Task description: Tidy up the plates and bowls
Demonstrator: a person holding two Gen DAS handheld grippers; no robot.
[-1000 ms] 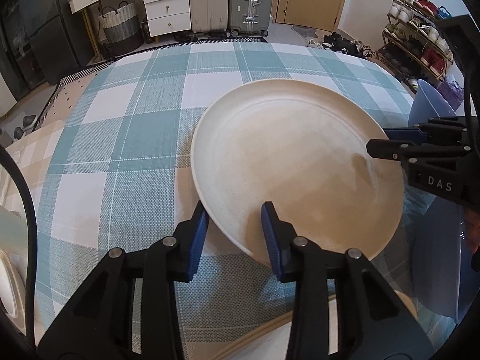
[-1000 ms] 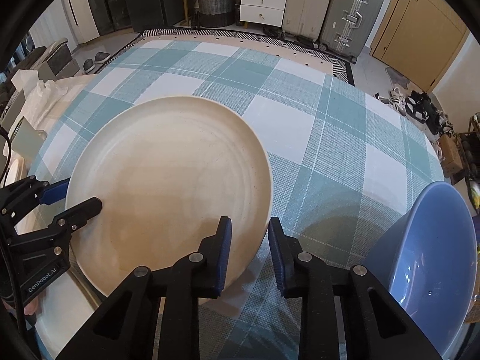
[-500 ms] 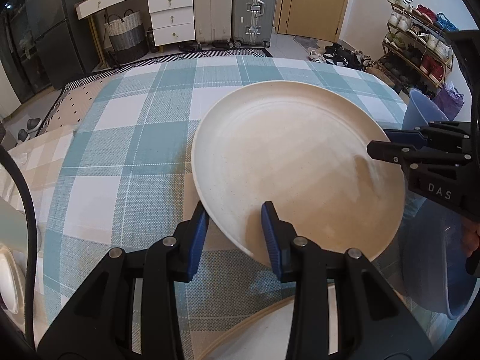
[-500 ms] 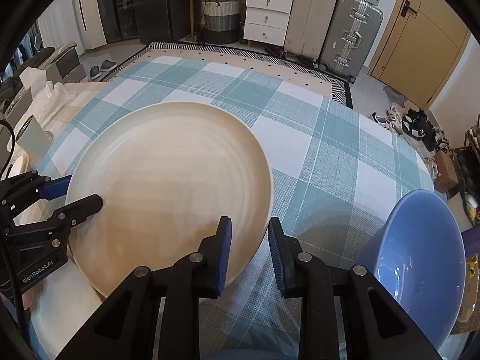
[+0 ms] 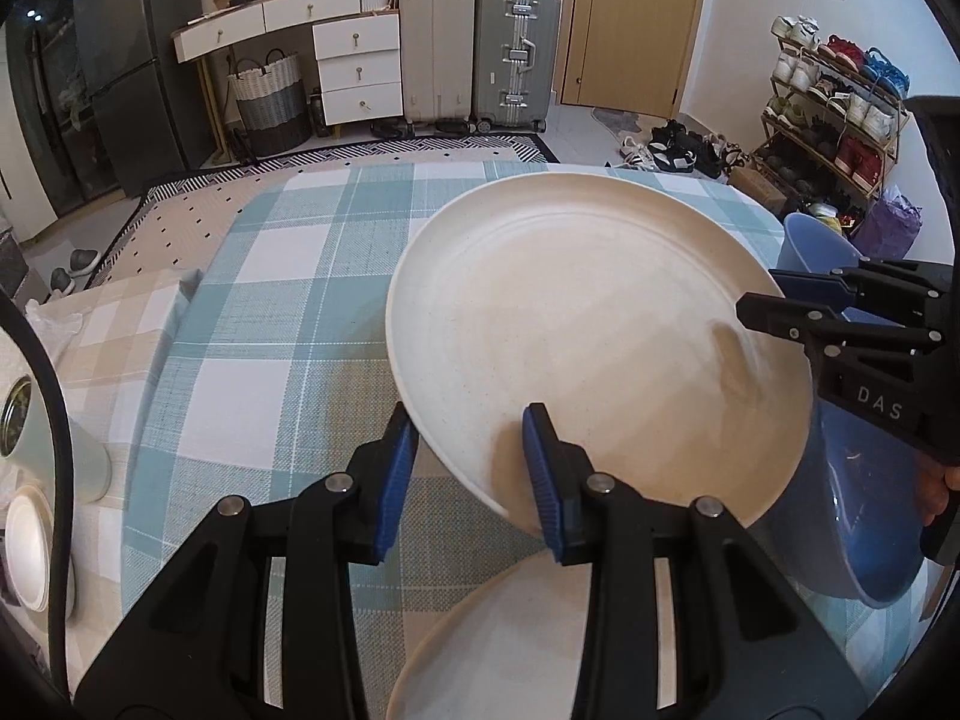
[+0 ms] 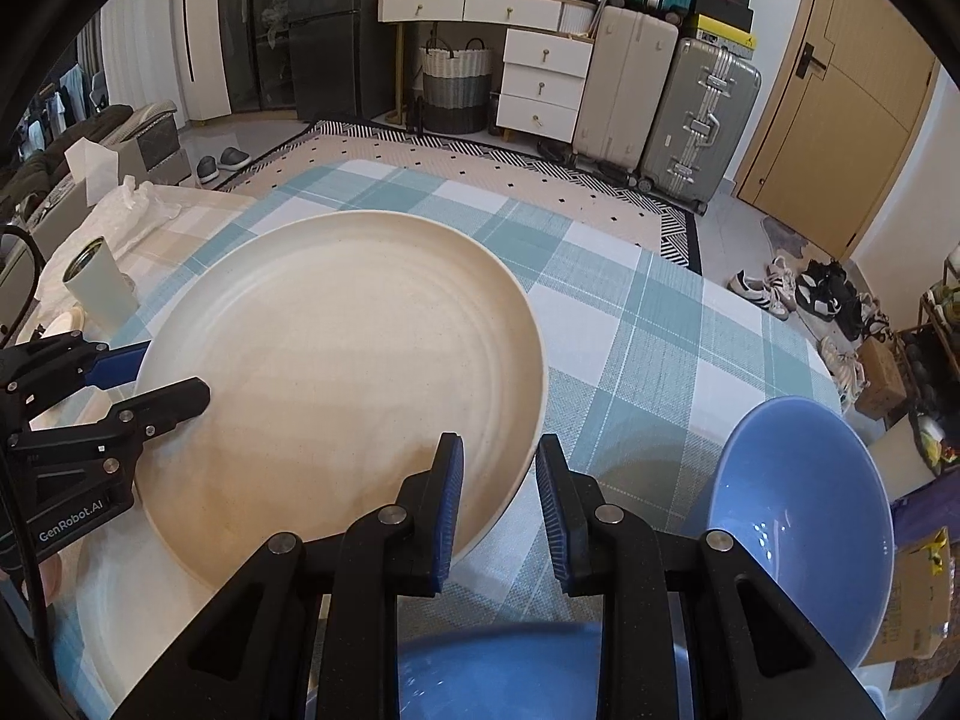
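Note:
A large cream plate hangs tilted above the teal checked tablecloth, held from both sides. My left gripper is shut on its near-left rim and shows in the right wrist view as the left gripper. On the opposite rim my right gripper is shut too, visible across the plate as the right gripper. A second cream plate lies on the table underneath. One blue bowl sits under the right gripper, and another blue bowl stands further right.
A pale green cup and a white round lid stand at the table's left side. Beyond the far table edge are a patterned rug, suitcases, drawers and a shoe rack.
Both grippers have risen together with the cream plate between them. The table has dropped away, and the second plate and the bowls underneath show more.

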